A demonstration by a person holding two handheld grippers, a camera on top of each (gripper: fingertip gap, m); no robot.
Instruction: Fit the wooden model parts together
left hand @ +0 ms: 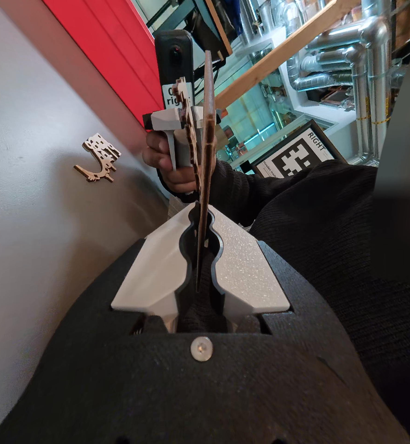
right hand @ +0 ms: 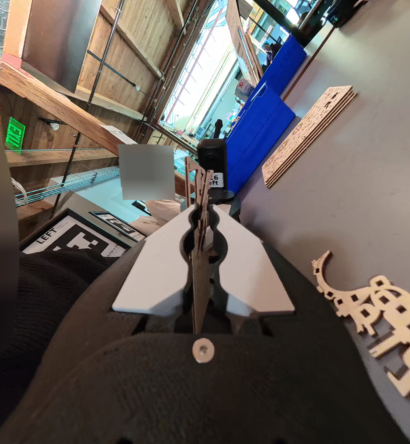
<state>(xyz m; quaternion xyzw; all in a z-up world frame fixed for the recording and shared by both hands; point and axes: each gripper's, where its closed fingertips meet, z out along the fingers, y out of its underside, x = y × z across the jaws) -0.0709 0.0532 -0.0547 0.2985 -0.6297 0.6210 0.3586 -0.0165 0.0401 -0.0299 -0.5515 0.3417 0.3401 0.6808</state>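
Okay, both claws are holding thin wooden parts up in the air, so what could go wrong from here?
1. The left claw pinches its flat wooden panel edge-on; side pressure could twist it loose.
2. The right claw grips a slotted cutout piece; misaligned pushing might snap its thin tabs.

Right claw [right hand: 202, 217] around wooden panel [right hand: 200, 286]

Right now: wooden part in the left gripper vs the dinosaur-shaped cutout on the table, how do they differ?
The held wooden part stands edge-on, clamped in the left gripper; the dinosaur cutout lies flat and loose on the grey table. The held part looks long and mostly straight-edged; the cutout is curved with square holes. Both are thin, light plywood.
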